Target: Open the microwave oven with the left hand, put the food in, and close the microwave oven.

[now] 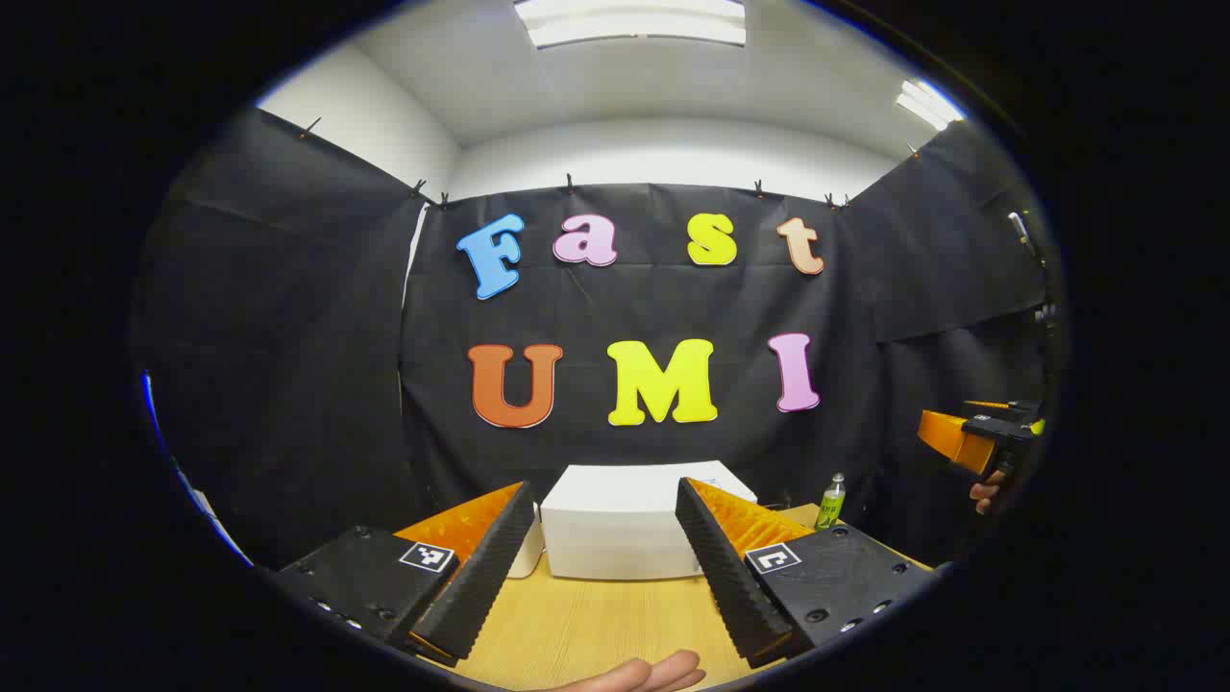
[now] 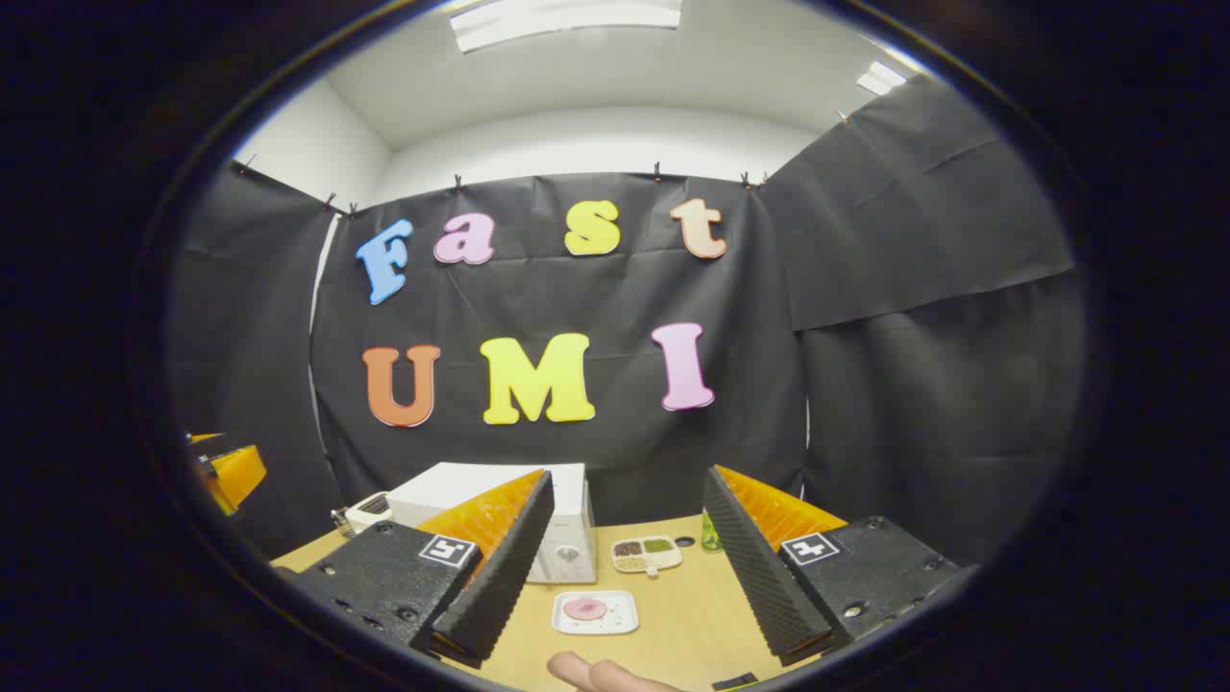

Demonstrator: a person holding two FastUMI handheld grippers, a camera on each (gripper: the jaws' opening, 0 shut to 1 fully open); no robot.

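Booth: black cloth walls on three sides, white ceiling with lit panels above, a light wooden desk [image 2: 673, 625] below
Left tool [image 1: 605, 567]: released, its two fingers spread wide with bare desk and the microwave oven showing in the gap; held above the desk, grasping nothing
Right tool [image 2: 625, 577]: released as well, fingers wide apart and gripping nothing, raised over the near part of the desk; in the left gripper view it shows far off at the right edge with a hand under it
Hand parts: fingertips [image 1: 663, 673] peek in at the bottom edge of the left gripper view, and fingertips at the bottom edge of the right gripper view too
Microwave oven [image 1: 625, 524]: white box standing on the desk against the back cloth, straight ahead of the left tool; its door looks closed; in the right gripper view it sits left of centre, partly behind that tool's left finger
Food plate [image 2: 596, 611]: small white square plate with a round pink piece on it, lying flat on the desk between the right tool's fingers, near the microwave oven's front but apart from it
Divided tray [image 2: 646, 554]: small white tray with dark and green fillings, just beyond the food plate
Green bottle [image 1: 831, 502]: upright on the desk to the right of the microwave oven, by the back cloth
White object [image 2: 363, 511]: small, left of the microwave oven, too indistinct to identify
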